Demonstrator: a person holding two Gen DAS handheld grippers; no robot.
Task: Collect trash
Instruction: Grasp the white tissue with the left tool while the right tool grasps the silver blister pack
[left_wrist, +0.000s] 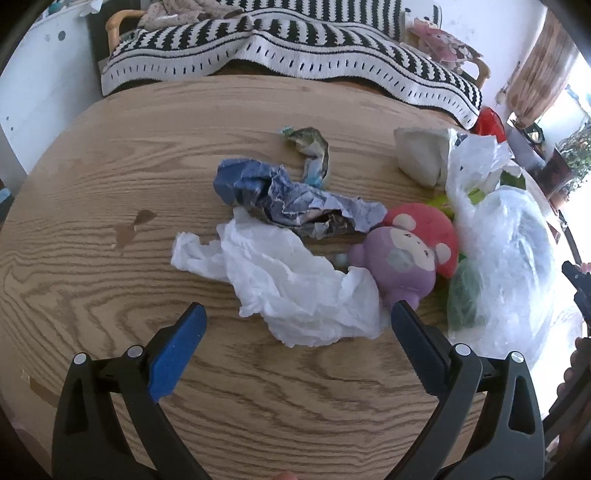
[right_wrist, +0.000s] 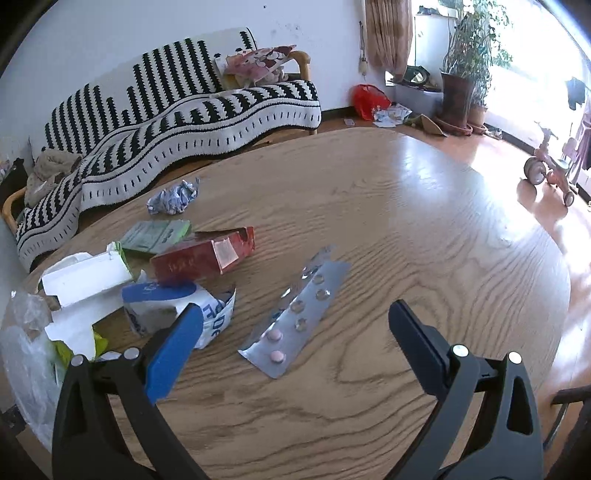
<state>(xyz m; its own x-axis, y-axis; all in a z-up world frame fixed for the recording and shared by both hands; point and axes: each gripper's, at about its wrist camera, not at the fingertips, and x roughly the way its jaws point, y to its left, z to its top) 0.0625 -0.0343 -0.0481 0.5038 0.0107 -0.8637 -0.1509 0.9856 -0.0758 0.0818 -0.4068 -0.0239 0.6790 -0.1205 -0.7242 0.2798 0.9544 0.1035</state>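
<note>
On the round wooden table (left_wrist: 110, 177), a crumpled white tissue (left_wrist: 288, 291) is seen just ahead of the left gripper (left_wrist: 299, 314), whose jaws are spread wide with nothing between them. Behind the tissue, a torn blue-grey paper wad (left_wrist: 280, 201) and a twisted greenish wrapper (left_wrist: 314, 151) are laid. A purple and red plush toy (left_wrist: 410, 254) is pressed against the tissue's right edge. Beside the toy, a clear plastic bag (left_wrist: 506, 236) is slumped; green and yellow scraps are visible inside it, blurred by the film.

In the right wrist view, the right gripper (right_wrist: 295, 314) is likewise held wide apart and empty above a silver blister pack (right_wrist: 299, 314), in which two pink pills are left. A red carton (right_wrist: 203, 254), open at its end, a green packet (right_wrist: 155, 234), a torn blue-and-white box (right_wrist: 173, 306) and a white carton (right_wrist: 85, 280) are clustered to the left.
</note>
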